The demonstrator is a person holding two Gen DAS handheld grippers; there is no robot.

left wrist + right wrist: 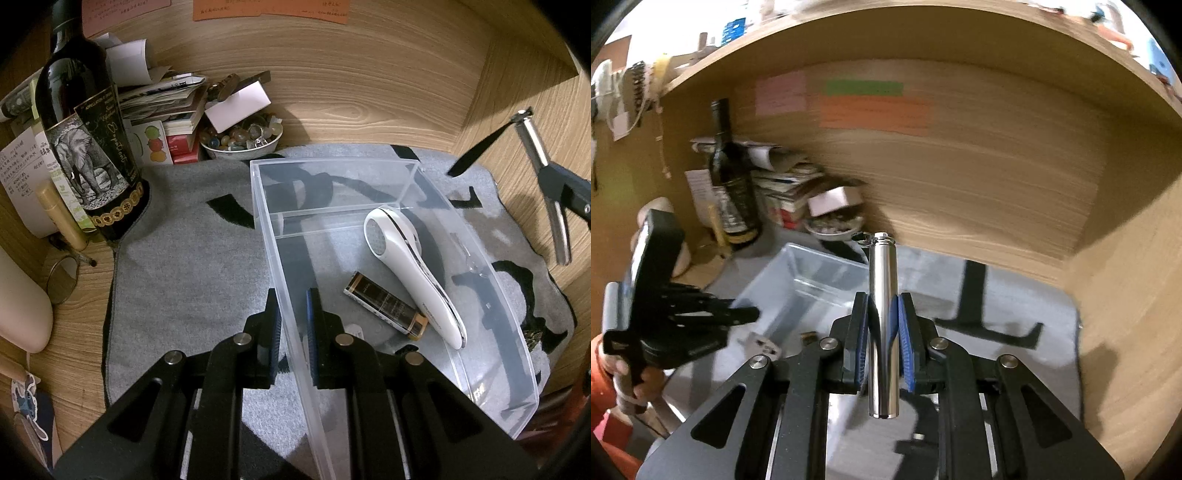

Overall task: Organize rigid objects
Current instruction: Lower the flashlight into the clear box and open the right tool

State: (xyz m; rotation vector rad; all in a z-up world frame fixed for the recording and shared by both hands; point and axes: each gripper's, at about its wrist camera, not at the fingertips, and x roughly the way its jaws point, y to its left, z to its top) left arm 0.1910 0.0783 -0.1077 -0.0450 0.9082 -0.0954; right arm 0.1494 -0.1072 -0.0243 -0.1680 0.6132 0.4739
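Left gripper [293, 325] clamps the wall of the clear plastic box [406, 173]; right gripper [883, 328] holds a shiny metal cylinder [882, 332].

The left jaws are nearly closed, one finger outside and one inside the box's near-left wall, apparently pinching it. In the box's larger compartment lie a white handheld device with a mesh face [406, 266] and a dark gold-capped tube [386, 304], side by side and just touching. The right jaws are closed on the cylinder's middle, blue pads [905, 350] pressing both sides; it points forward, a ring at its far tip, raised above the grey patterned mat [192, 251], right of the box. Beyond stand a dark wine bottle with an elephant label [85, 147] and a bowl of polished stones [240, 142].
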